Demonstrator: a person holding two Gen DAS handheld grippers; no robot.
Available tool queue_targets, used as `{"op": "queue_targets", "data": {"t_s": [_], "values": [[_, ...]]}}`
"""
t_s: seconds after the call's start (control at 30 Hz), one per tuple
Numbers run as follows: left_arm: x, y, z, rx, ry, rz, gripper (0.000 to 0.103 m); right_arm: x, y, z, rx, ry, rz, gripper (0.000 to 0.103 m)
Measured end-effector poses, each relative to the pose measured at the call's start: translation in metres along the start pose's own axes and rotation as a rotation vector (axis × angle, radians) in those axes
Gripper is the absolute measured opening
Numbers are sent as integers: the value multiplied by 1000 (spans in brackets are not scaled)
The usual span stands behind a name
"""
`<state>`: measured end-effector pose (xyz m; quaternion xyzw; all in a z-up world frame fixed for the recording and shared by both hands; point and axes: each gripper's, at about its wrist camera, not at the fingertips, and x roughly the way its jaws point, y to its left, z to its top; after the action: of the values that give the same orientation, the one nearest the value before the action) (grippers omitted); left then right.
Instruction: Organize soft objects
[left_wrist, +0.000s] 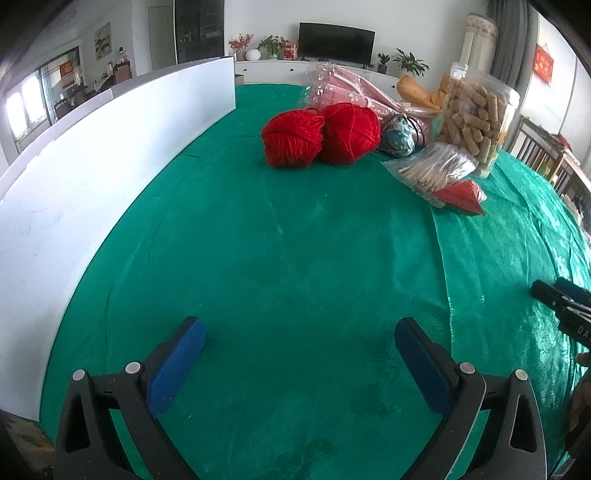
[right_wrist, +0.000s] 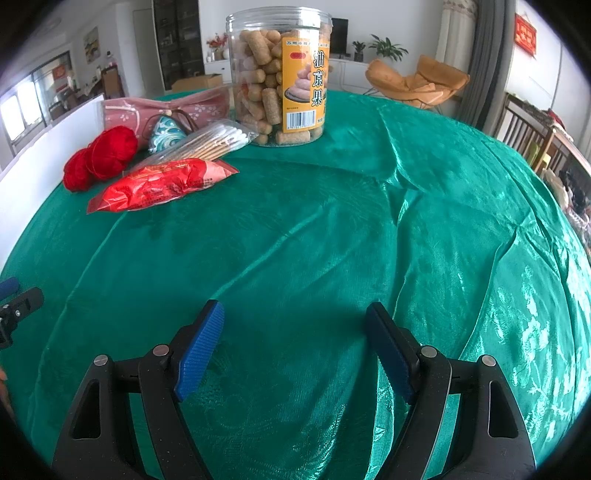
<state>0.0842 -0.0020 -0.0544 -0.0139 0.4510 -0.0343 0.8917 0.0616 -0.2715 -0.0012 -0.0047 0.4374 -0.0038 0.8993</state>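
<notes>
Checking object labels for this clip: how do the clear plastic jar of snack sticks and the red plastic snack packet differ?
The clear plastic jar of snack sticks stands upright and rigid; the red plastic snack packet lies flat and crinkled. The jar is see-through with a yellow label; the packet is opaque red. The jar sits farther back. Both rest on the green tablecloth, untouched.

Home living room: TV at 12 o'clock, houseplants, orange lounge chair, green-clothed table.

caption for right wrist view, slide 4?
Open right gripper over green tablecloth; snack jar, red packet, red yarn beyond.
</notes>
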Motion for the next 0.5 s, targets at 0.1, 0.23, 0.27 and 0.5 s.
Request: {"op": "queue_targets", "data": {"t_s": [0.1,0.23,0.27,0.5], "values": [[0,0,0,3,1,9,102,0,0,0,0,0,0,81],[-5,10,0,-46,-19,32,102,0,0,0,0,0,0,81],[-6,14,1,-60,-26,37,102,0,0,0,0,0,0,81],[-3,25,1,-111,-19,31,102,2,0,1,-2,16,17,86]]}}
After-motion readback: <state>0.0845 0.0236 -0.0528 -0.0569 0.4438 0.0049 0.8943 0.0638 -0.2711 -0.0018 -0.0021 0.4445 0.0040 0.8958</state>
